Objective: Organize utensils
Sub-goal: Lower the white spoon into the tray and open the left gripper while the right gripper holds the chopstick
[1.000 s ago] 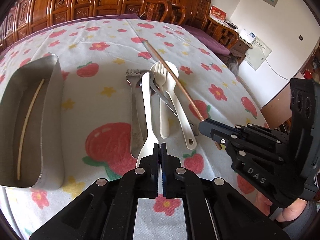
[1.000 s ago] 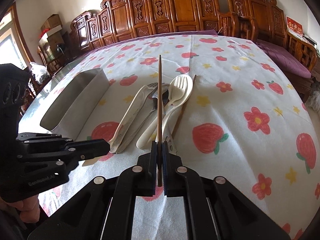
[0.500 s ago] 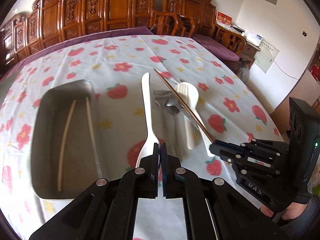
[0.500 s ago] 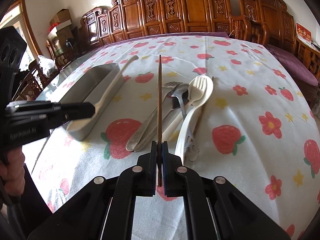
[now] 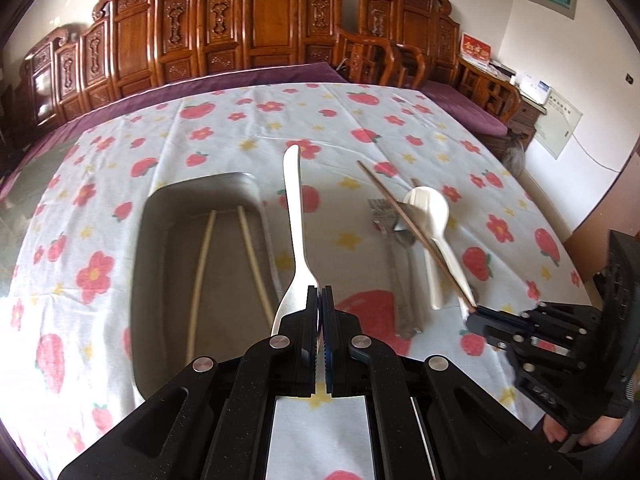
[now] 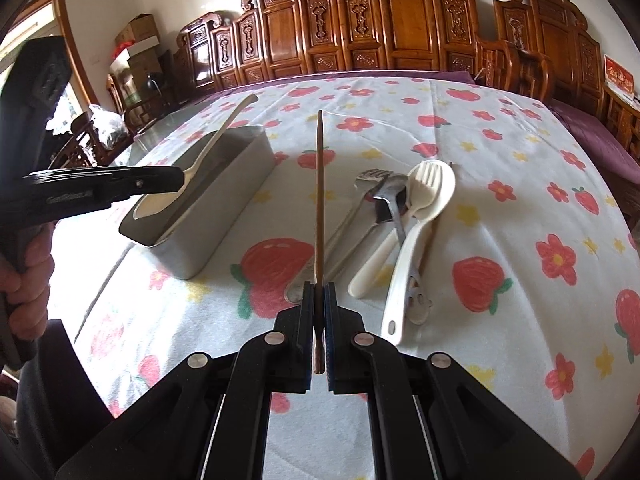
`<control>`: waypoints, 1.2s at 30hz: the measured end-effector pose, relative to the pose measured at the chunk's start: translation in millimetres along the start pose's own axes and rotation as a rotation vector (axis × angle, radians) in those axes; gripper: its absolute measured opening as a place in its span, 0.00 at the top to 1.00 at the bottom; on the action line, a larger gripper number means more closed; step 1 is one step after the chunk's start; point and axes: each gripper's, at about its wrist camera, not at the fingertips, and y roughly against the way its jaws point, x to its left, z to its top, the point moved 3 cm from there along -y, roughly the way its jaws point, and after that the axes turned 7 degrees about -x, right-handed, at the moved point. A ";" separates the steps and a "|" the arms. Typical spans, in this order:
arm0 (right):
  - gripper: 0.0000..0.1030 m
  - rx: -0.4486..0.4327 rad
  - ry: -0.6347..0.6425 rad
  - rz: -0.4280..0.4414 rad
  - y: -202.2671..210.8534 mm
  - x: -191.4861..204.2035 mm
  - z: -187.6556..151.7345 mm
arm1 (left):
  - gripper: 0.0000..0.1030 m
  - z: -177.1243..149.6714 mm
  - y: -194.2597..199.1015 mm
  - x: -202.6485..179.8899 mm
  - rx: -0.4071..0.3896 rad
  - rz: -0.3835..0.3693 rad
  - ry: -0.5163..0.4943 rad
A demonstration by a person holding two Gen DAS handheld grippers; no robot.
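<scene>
My left gripper (image 5: 319, 294) is shut on a white plastic spoon (image 5: 295, 236), held in the air beside the right wall of the metal tray (image 5: 158, 216); it also shows in the right wrist view (image 6: 216, 148), over the tray (image 6: 224, 216). A light chopstick (image 5: 202, 272) lies in the tray, mirrored by the wall. My right gripper (image 6: 319, 294) is shut on a brown chopstick (image 6: 319, 200), lifted above the table. A metal fork (image 6: 362, 192), a metal spoon (image 6: 390, 200), a white fork (image 6: 404, 220) and a white spoon (image 6: 416, 240) lie piled on the cloth.
The table has a white cloth with strawberries and flowers (image 6: 500, 152). Carved wooden chairs (image 5: 256, 40) line the far side. A cabinet with papers (image 5: 516, 88) stands at the right wall.
My left gripper has lifted the white spoon off the pile and carried it left, next to the tray. My right gripper has risen a little with the brown chopstick.
</scene>
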 end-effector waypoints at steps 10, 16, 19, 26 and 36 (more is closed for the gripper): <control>0.94 -0.011 0.065 0.019 7.4 24.6 2.2 | 0.99 -9.4 -22.7 52.7 0.054 0.078 0.064; 0.94 0.018 0.061 0.021 0.1 23.5 -3.3 | 0.99 -15.0 -40.1 63.8 0.094 0.107 0.060; 0.94 0.032 0.058 0.022 -4.0 22.5 -5.7 | 0.99 -18.6 -47.2 66.8 0.115 0.111 0.064; 0.94 0.035 0.065 0.025 -4.3 24.2 -5.8 | 0.95 -21.3 -45.4 70.4 0.125 0.118 0.078; 0.94 0.012 0.071 0.044 7.8 39.6 8.0 | 0.76 -21.0 3.7 74.9 0.045 0.131 0.055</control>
